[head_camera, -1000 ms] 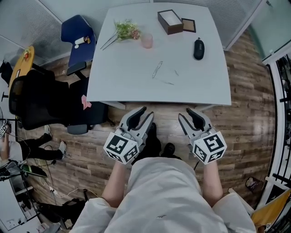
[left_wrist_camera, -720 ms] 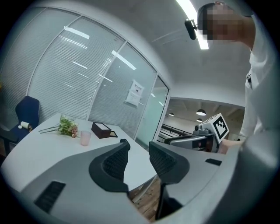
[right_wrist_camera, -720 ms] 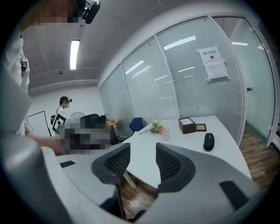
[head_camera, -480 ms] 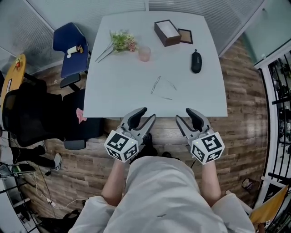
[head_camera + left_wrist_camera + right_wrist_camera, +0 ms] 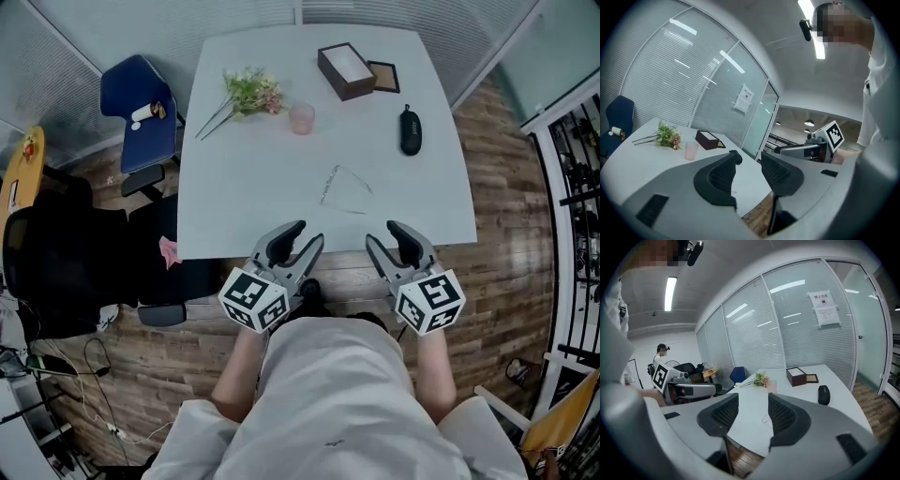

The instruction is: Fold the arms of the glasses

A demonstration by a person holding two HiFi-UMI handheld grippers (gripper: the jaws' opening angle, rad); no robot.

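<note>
we hold the left gripper [image 5: 307, 236] and right gripper [image 5: 382, 234] side by side just off the near edge of the table [image 5: 234, 206], their jaws having just been opening and now wide with nothing between them, ready, we judge, to take one arm each. the glasses [image 5: 345, 190] lie on the near middle of the table, arms seemingly unfolded, well apart from both.

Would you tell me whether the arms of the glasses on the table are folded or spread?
Spread: on the glasses, both thin arms angle away from the front.
</note>
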